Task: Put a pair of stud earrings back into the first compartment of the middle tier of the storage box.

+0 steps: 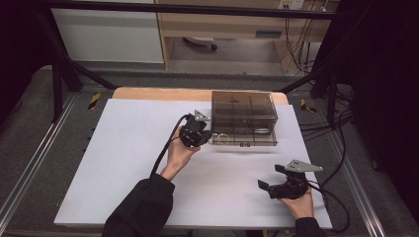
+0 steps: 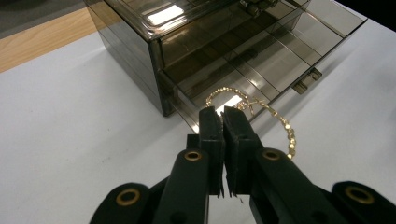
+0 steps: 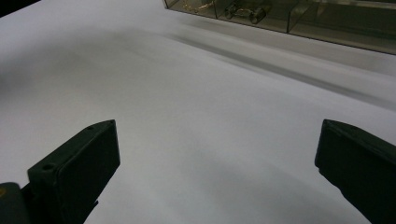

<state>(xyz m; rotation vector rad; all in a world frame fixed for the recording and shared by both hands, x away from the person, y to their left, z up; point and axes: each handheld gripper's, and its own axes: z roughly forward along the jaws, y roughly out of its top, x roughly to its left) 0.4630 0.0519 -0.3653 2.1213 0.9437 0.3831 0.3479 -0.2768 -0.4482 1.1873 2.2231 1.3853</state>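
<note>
A smoked see-through drawer box stands at the far middle of the white sheet, its lowest drawer pulled out. My left gripper sits at the drawer's front left corner. In the left gripper view its jaws are shut on a gold bead bracelet, which loops out to the right over the drawer's front wall. My right gripper rests near the front right of the sheet, open, with nothing between its fingers.
The drawer is split into compartments, and one of them holds a small metal piece. A bare strip of wooden tabletop runs behind the sheet. Cables trail off the table's right side. A black frame rings the table.
</note>
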